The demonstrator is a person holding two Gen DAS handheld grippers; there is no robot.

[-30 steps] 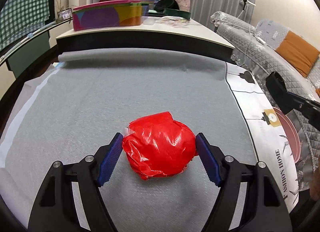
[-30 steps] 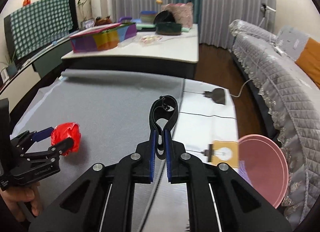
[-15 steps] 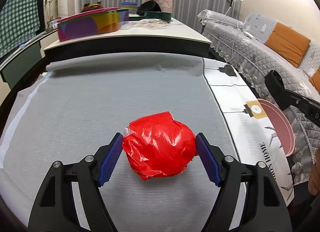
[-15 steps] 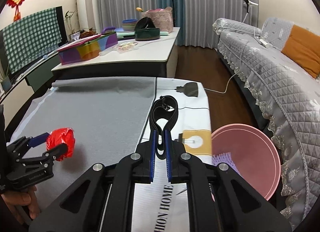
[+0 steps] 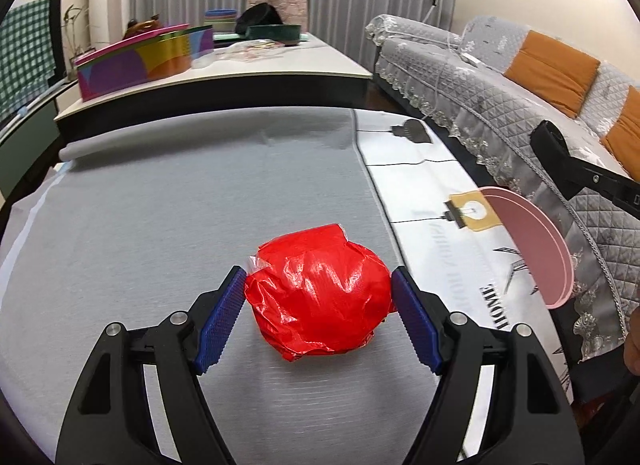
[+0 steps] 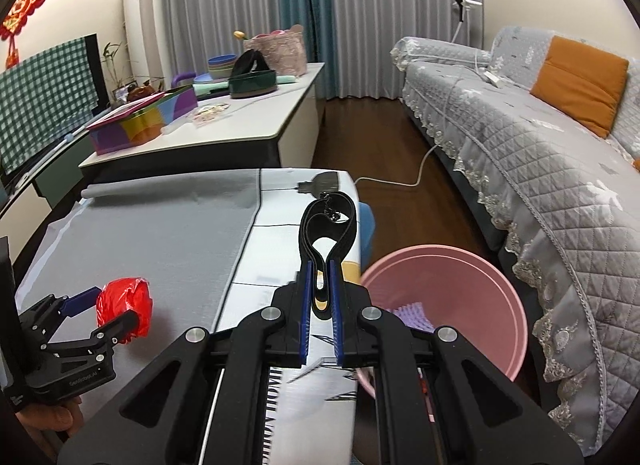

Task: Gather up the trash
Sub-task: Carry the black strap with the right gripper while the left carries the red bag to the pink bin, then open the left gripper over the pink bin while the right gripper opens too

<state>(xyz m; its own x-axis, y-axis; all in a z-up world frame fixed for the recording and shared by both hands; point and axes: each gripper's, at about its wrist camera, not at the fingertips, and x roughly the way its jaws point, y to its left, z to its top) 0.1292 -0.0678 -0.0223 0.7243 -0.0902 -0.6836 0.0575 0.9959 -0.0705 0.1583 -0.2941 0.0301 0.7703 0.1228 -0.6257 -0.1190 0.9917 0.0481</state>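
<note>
Pink basin [image 6: 460, 297] stands off the right edge of the surface [image 6: 160, 241], beside the grey quilted sofa [image 6: 540, 153]. Inside it: a purple ridged item [image 6: 412, 315], partly hidden behind the right gripper; nothing else can be made out.

Right gripper [image 6: 320, 305]: clenched on a black strap [image 6: 328, 225], whose loop stands up past the blue pads [image 6: 306, 305], above the white patterned cloth [image 6: 288, 397] near the basin rim.

Left gripper [image 5: 318, 297]: blue pads [image 5: 222, 317] pressed on both sides of a crumpled red plastic ball [image 5: 320, 293], grasping it over the grey mat [image 5: 160, 225]. Whether the ball touches the mat cannot be told.

Around: a second surface [image 6: 240, 121] behind carries a multicoloured box [image 6: 140, 121], a dark green round tin [image 6: 252, 83] and stacked bowls [image 6: 222, 65]. A white cable [image 6: 420, 173] lies on the wood floor [image 6: 368, 169].
</note>
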